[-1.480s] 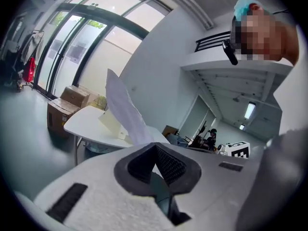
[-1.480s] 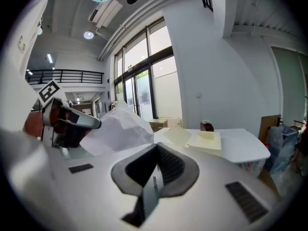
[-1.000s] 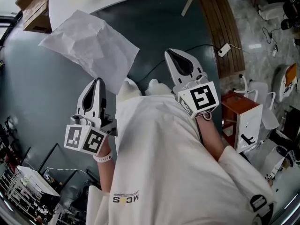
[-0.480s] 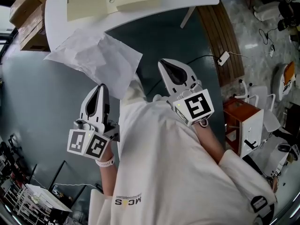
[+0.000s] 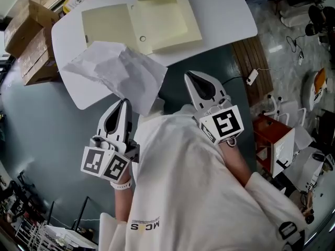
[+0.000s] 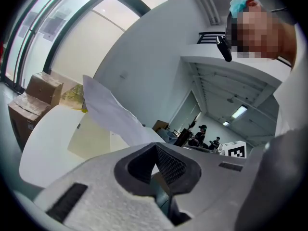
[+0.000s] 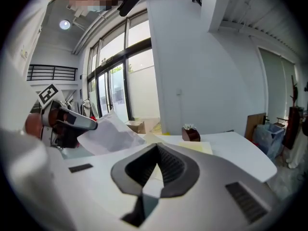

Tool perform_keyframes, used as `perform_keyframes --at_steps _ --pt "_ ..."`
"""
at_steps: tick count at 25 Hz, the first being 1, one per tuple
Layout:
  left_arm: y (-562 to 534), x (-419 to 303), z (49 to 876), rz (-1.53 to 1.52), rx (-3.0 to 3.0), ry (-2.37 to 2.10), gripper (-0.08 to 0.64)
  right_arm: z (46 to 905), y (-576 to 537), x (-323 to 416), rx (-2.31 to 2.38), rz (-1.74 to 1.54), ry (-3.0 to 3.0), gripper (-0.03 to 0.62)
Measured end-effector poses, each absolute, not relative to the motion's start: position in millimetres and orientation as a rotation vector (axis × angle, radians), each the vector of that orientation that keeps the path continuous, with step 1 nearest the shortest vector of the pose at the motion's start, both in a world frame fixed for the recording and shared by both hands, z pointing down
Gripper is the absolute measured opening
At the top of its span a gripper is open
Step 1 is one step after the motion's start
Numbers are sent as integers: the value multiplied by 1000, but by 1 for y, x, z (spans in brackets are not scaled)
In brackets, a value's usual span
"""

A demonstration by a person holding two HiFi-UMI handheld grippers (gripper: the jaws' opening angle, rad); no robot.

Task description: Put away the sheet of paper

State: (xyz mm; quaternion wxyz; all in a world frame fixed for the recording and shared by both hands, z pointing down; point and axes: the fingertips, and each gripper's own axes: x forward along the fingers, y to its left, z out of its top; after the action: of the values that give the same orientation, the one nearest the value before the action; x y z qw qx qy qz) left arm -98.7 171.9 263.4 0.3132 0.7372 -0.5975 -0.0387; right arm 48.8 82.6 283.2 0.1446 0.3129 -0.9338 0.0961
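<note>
The thin, creased sheet of paper is pinched by one corner only, so we judge that it could slip out or tear if we swing it quickly. Its loose far edge could also catch the rim of the table and fold under as we carry it in. It might land askew on the pale yellow open folder, which looks like the place for it.

Our left claw is closed tight on the sheet's near corner. The sheet fans up and away from the tips, across the table's near edge and short of the folder. Our right claw is closed too, with nothing in it, and sits to the right of the sheet, apart from it.
</note>
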Motion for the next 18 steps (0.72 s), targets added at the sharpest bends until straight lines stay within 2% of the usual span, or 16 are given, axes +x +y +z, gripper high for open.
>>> perform_keyframes --at_steps 18 --pt "77 -134 264 81 1943 -1566 25 282 -35 13 841 302 -2730 14"
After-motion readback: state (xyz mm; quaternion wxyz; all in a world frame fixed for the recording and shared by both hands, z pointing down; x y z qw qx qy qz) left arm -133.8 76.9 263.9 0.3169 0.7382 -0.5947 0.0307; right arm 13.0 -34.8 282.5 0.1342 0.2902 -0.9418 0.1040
